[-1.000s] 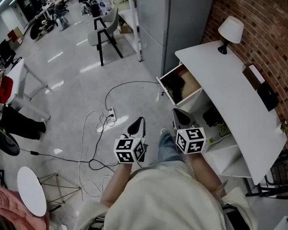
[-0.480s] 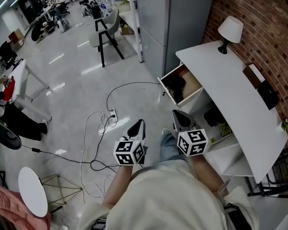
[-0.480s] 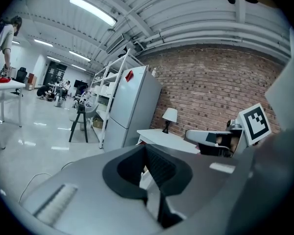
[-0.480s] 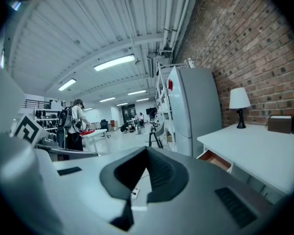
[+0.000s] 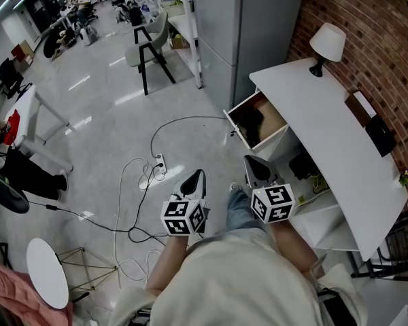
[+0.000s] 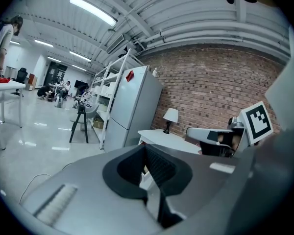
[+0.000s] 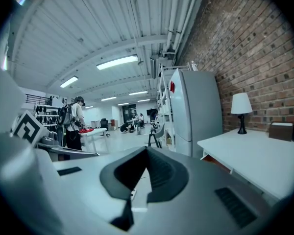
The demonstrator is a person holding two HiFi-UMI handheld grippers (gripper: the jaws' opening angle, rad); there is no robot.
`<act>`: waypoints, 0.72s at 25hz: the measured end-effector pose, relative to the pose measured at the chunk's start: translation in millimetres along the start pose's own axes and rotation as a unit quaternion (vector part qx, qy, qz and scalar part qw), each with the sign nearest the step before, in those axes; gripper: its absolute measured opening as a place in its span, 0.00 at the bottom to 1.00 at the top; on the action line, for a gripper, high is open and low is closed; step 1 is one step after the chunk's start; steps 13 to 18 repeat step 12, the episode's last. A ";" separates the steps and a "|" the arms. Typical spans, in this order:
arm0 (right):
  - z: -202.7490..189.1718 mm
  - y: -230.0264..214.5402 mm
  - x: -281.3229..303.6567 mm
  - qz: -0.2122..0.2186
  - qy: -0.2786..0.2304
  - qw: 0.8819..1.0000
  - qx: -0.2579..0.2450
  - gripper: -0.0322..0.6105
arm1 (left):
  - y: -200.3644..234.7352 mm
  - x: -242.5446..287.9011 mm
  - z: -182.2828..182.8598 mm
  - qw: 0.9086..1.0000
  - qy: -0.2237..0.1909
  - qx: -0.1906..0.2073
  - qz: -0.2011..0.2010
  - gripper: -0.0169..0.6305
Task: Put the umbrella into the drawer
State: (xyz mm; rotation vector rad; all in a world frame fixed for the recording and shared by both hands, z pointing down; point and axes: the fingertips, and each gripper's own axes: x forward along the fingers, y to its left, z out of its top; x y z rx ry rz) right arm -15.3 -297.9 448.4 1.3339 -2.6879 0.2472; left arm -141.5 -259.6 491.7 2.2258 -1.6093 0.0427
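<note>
Barely a twitch since a second ago: left gripper (image 5: 198,173) and right gripper (image 5: 249,160) hang shut, empty. The drawer (image 5: 235,130) stands open, and the dark shape inside looks like the umbrella (image 5: 249,121). Next, probably: push it closed.

Both were held out in front of the torso (image 5: 234,284), side by side and a little apart. The left gripper (image 5: 198,174) had its jaws pressed fully together with nothing between them, pointing forward and only slightly down. Same deal for the right gripper (image 5: 249,159): jaws closed, empty, tips a touch further out than the left jaws. Behind each set of jaws sat its marker cube (image 5: 185,215), then the left forearm (image 5: 164,258) and right forearm (image 5: 289,242) ran back bare.
</note>
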 end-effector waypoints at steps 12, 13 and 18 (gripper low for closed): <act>-1.6 -1.8 4.4 0.001 0.005 1.000 -0.001 0.05 | 4.4 5.3 3.0 1.000 0.000 -0.005 0.004 0.04; -1.6 -1.8 4.4 0.001 0.005 1.000 -0.001 0.05 | 4.4 5.3 3.0 1.000 0.000 -0.005 0.004 0.04; -1.6 -1.8 4.4 0.001 0.005 1.000 -0.001 0.05 | 4.4 5.3 3.0 1.000 0.000 -0.005 0.004 0.04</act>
